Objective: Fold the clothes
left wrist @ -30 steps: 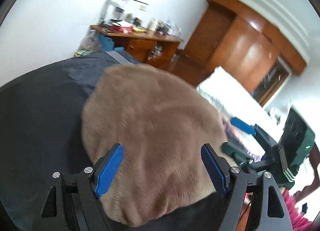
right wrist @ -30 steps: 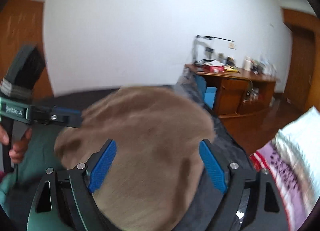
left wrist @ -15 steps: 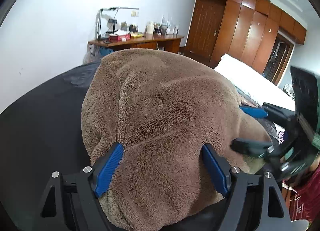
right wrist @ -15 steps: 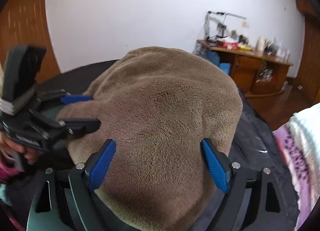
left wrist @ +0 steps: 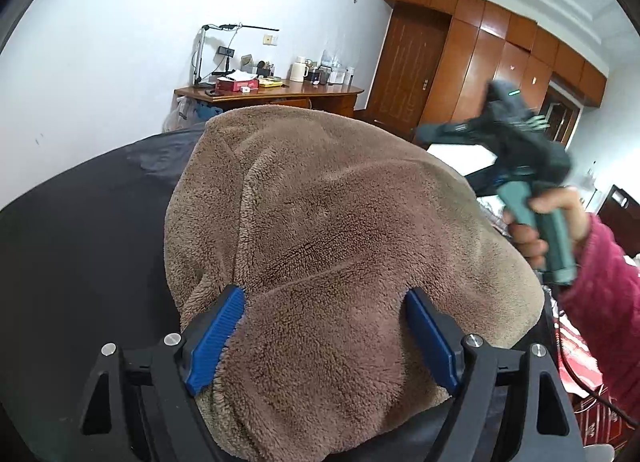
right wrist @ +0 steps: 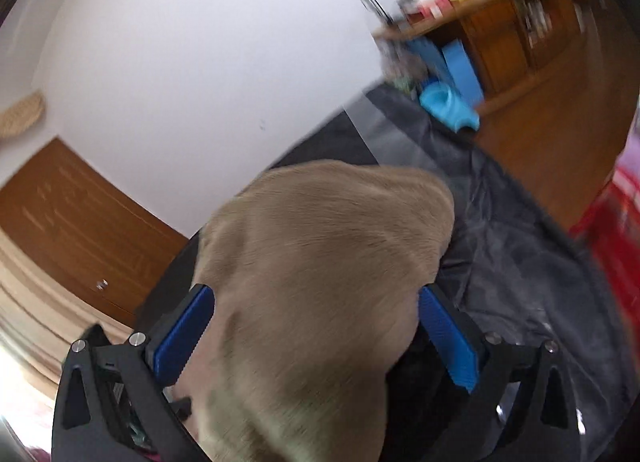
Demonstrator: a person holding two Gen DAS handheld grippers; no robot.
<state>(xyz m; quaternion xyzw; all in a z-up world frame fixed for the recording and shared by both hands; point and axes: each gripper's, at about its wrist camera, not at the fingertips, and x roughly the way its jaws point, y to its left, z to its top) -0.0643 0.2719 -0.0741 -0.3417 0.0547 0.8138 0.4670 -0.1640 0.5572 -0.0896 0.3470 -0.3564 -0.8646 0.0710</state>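
the fleece garment (left wrist: 340, 262) is a plain light brown, taupe in its folds, with no print. it lies on a black cloth (left wrist: 80, 242) that looks dark grey in the right wrist view. the left gripper (left wrist: 324, 326) has bright blue ribbed pads (left wrist: 216, 338) on a matte black frame, and the right gripper (right wrist: 316, 338) has the same blue and black. the right gripper's handle (left wrist: 552, 229) is teal green. the person's sleeve (left wrist: 604, 302) is magenta pink. the wall (left wrist: 120, 41) is white, the wooden desk (left wrist: 272, 95) and wardrobe (left wrist: 500, 57) a glossy reddish brown, the bedding (right wrist: 616, 229) red
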